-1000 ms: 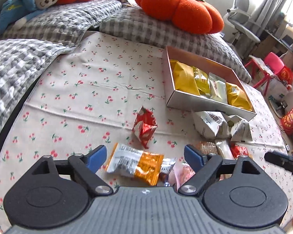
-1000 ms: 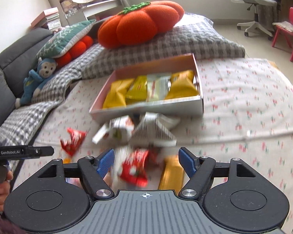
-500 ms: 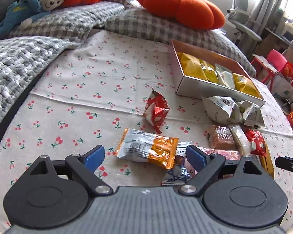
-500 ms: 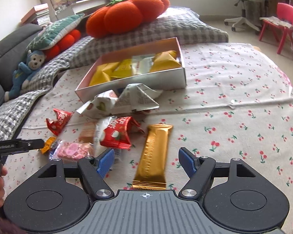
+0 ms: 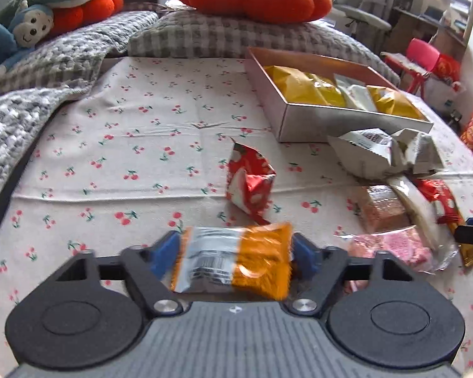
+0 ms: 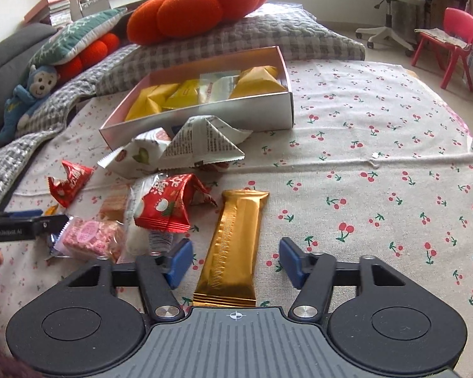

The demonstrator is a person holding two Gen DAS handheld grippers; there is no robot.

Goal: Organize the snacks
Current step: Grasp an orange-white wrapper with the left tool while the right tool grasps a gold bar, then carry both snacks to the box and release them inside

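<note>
While the gold bar [image 6: 233,249] lies between right fingers [image 6: 179,260], nothing touches.

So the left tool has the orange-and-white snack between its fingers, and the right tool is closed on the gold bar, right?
Not quite. The right tool is open: the gold bar lies between its fingers untouched, as the right wrist view shows. The left tool does hold the orange-and-white snack.

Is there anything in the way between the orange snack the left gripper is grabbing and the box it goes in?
Yes, a little. The orange snack sits between the left gripper fingers. On the cloth ahead, a red packet lies on the way toward the box. Lifting the snack over it should likely clear it.
</note>
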